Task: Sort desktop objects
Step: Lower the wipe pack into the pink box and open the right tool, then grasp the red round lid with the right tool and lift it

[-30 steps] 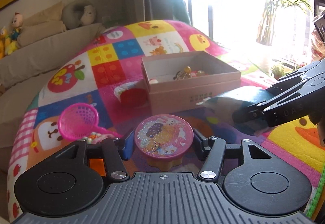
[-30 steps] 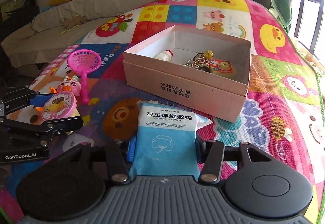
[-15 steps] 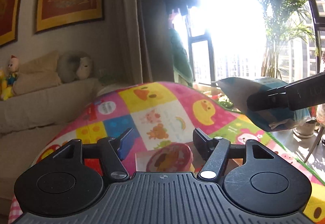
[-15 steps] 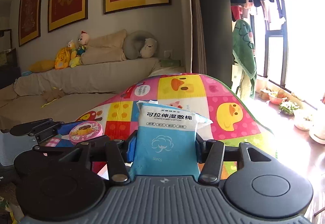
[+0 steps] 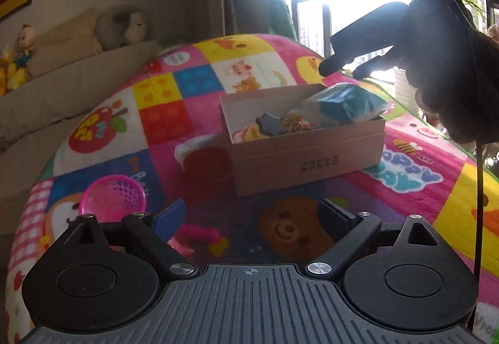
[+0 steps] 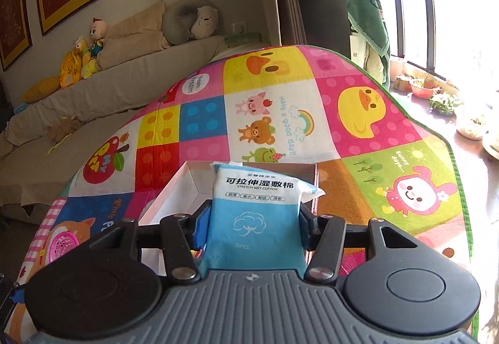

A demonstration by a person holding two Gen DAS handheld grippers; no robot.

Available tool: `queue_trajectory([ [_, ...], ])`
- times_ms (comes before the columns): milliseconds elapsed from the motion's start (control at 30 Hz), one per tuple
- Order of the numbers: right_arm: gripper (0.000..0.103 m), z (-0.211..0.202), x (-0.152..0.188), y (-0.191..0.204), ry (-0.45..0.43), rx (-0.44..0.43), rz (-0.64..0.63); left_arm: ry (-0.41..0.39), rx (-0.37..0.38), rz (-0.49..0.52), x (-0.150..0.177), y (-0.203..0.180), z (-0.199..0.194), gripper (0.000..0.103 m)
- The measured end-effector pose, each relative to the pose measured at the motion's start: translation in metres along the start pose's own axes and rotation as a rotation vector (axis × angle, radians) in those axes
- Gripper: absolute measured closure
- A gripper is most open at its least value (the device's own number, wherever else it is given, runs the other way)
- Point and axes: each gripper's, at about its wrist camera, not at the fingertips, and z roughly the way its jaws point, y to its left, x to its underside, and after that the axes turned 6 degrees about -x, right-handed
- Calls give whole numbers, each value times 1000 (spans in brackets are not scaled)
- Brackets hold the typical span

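My left gripper [image 5: 252,216] is open and empty above the mat, in front of the cardboard box [image 5: 308,153]. The round glitter tin [image 5: 249,132] lies inside the box with small trinkets. My right gripper [image 6: 252,219] is shut on the blue cotton-pad pack [image 6: 254,219] and holds it over the box [image 6: 174,188]. In the left wrist view the pack [image 5: 343,104] sits at the box's right end, under the right gripper [image 5: 346,69].
A pink toy net [image 5: 112,197] and a pink toy piece [image 5: 199,233] lie on the colourful play mat [image 5: 405,175] at the left front. A red-capped cup [image 5: 202,157] lies left of the box. A beige sofa [image 6: 124,72] stands behind.
My left gripper has opened and let the round tin go into the box, then drawn back. My right gripper has carried the blue pack over the box.
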Motion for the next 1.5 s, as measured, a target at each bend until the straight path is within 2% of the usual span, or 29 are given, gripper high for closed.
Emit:
queue_trajectory([
  [100,44,-2,2,0,-2,9,-2,22,-1,-16,14,7,-6,6],
  [233,44,-7,8,5,12,27,-58,30,-41,-52,24,19,-11,6],
  [433,46,4,17,24,101,2,-101,15,-155,-116,34,46,-17,4],
  [500,46,6,13,42,102,-24,-131,21,-183,-136,38,55,-17,3],
  [600,48,13,4,87,109,-95,-225,37,-182,-185,42,67,-18,3],
  [733,70,44,13,160,190,-168,-409,33,-195,-175,44,72,-24,2],
  [800,70,64,27,189,219,-162,-493,48,-226,-157,47,75,-25,2],
  [900,70,102,49,220,238,-94,-590,63,-208,-179,52,83,-29,1],
  [1100,70,155,53,222,326,4,-522,64,-191,-195,54,85,-30,1],
  [1233,72,149,56,217,381,-83,-472,60,-189,-197,54,84,-30,1],
  [1333,72,130,65,219,425,-179,-453,60,-190,-193,54,83,-31,1],
  [1500,72,94,80,200,479,-269,-391,66,-188,-157,53,77,-31,0],
])
